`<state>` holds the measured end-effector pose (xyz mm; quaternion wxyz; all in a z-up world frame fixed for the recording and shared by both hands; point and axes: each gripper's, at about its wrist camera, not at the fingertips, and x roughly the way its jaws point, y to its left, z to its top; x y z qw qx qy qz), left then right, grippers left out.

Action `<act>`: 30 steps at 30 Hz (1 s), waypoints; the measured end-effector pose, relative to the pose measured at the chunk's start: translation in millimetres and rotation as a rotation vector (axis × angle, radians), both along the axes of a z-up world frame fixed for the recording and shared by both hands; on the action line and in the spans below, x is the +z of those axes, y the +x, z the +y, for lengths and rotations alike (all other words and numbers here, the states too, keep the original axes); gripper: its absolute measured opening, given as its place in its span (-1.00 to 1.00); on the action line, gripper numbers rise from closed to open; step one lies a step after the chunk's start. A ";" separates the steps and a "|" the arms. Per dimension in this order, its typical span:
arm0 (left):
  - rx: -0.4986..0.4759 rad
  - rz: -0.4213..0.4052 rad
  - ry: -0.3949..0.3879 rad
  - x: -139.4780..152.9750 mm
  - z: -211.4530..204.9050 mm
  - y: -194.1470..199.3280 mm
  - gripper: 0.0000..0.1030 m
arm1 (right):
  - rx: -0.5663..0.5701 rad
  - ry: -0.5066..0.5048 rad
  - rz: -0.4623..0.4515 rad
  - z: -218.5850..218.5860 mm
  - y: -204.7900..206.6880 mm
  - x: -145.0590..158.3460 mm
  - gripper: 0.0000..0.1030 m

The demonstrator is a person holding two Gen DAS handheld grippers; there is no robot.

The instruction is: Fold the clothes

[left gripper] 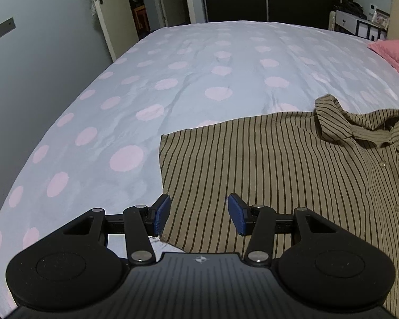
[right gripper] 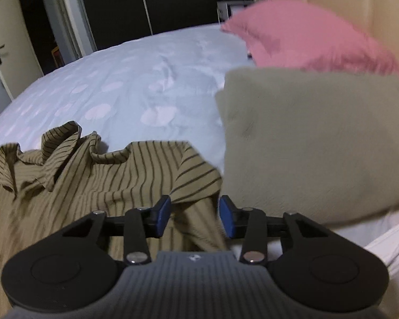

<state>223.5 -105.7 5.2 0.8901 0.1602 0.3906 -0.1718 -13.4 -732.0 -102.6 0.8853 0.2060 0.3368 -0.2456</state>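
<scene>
Striped shirts: one striped shirt (left gripper: pixel 292 175) is lying spread on the bed (left gripper: pixel 173 79).
Folded garments: one plain olive folded garment (right gripper: pixel 314 143) is sitting just beside it.
Pillows: one pink pillow (right gripper: pixel 306 37) is showing.
Grippers: two are showing, left gripper (left gripper: pixel 199 214) and right gripper (right gripper: pixel 194 214).
Shirt buttons: at least four are showing.
</scene>
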 end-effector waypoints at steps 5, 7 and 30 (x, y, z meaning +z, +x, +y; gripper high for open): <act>-0.020 0.004 0.036 -5.9 -4.3 0.3 -0.11 | -0.090 0.168 -0.032 -8.9 13.3 -20.3 -0.16; -0.023 0.009 0.044 -7.9 -5.6 1.3 -0.11 | -0.131 0.221 -0.059 -12.3 16.6 -27.9 -0.16; -0.048 0.013 0.088 -12.9 -9.2 2.9 -0.11 | -0.341 -0.312 -0.203 1.7 9.4 57.0 -0.97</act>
